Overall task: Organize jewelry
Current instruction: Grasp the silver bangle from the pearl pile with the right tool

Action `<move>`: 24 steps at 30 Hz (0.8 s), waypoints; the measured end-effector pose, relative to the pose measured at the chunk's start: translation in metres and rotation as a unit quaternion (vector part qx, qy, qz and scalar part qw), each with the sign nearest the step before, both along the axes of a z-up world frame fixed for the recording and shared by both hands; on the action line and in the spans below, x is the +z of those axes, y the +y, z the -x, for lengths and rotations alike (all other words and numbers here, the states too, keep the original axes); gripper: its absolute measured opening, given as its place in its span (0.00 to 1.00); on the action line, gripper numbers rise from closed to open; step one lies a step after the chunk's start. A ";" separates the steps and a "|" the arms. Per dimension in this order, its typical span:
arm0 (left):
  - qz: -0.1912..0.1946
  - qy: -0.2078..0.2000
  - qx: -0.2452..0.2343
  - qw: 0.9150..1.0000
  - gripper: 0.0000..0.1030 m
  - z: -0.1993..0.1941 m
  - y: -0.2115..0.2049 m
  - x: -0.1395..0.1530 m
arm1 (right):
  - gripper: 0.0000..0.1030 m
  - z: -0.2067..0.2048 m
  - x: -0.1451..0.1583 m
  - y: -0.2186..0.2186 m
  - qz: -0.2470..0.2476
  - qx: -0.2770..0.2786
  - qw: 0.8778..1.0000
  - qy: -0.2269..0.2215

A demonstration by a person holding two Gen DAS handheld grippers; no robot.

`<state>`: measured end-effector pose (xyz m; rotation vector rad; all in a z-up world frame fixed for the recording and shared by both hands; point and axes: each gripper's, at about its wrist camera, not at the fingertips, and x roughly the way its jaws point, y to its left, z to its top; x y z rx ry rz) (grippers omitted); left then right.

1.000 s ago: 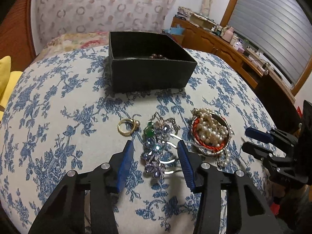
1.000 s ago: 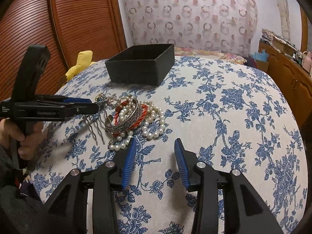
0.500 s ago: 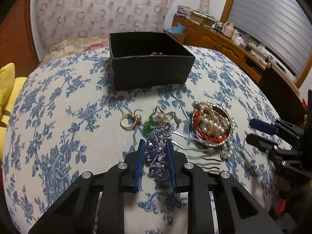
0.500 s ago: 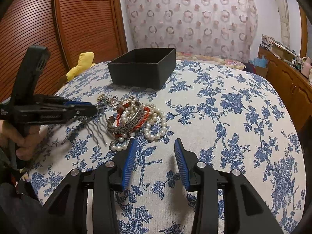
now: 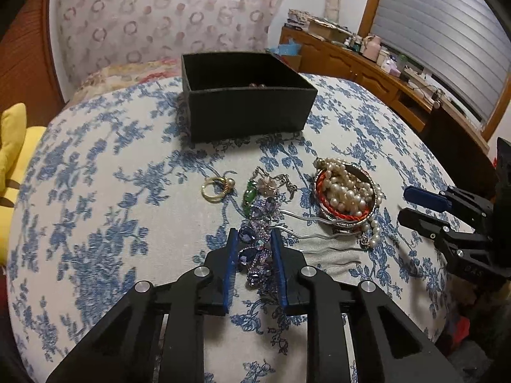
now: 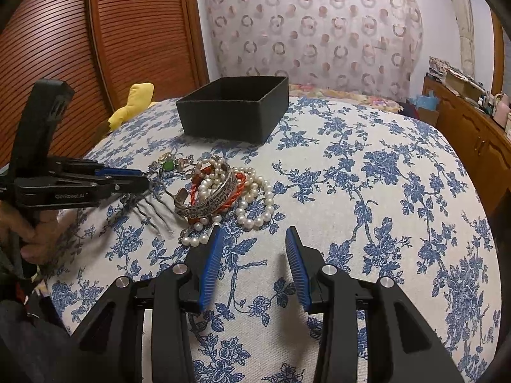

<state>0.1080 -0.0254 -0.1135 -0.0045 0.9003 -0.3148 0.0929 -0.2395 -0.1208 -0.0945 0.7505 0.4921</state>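
Observation:
My left gripper (image 5: 254,239) is shut on a purple jewelled hair comb (image 5: 255,255), lifted a little off the blue floral cloth (image 5: 95,191); its silver prongs (image 5: 316,239) stick out to the right. The comb's prongs (image 6: 153,210) also show in the right wrist view below the left gripper (image 6: 140,180). A black open box (image 5: 246,95) stands beyond, with dark beads inside. A pile of pearls, red cord and a silver bangle (image 5: 346,193) lies to the right. My right gripper (image 6: 252,239) is open and empty, just in front of the pile (image 6: 220,191).
A gold ring (image 5: 215,187) and a green-stone piece (image 5: 249,195) lie on the cloth left of the pile. A yellow cushion (image 5: 12,146) sits at the left edge. A wooden cabinet (image 5: 367,70) with clutter runs along the right wall.
My left gripper closed on the purple hair comb and lifted it slightly toward me. The right gripper stayed open and barely moved.

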 end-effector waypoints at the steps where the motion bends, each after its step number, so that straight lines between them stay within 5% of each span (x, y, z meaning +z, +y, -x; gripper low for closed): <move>1: 0.000 -0.005 0.003 1.000 0.18 0.001 0.002 0.003 | 0.42 0.000 0.000 0.000 0.000 0.000 1.000 0.000; 8: -0.020 -0.053 0.035 0.998 0.18 0.015 0.014 0.025 | 0.42 -0.001 0.001 0.000 0.002 -0.003 1.000 -0.002; 17: -0.007 -0.053 0.057 0.997 0.18 0.016 0.033 0.022 | 0.43 -0.007 0.013 0.020 0.011 0.030 0.999 -0.008; 20: -0.004 -0.054 0.062 0.997 0.18 0.016 0.037 0.022 | 0.65 -0.009 0.018 0.034 0.025 0.053 0.998 -0.018; 24: 0.005 -0.057 0.070 0.996 0.18 0.019 0.044 0.023 | 0.69 -0.012 0.018 0.054 0.052 0.086 0.995 -0.025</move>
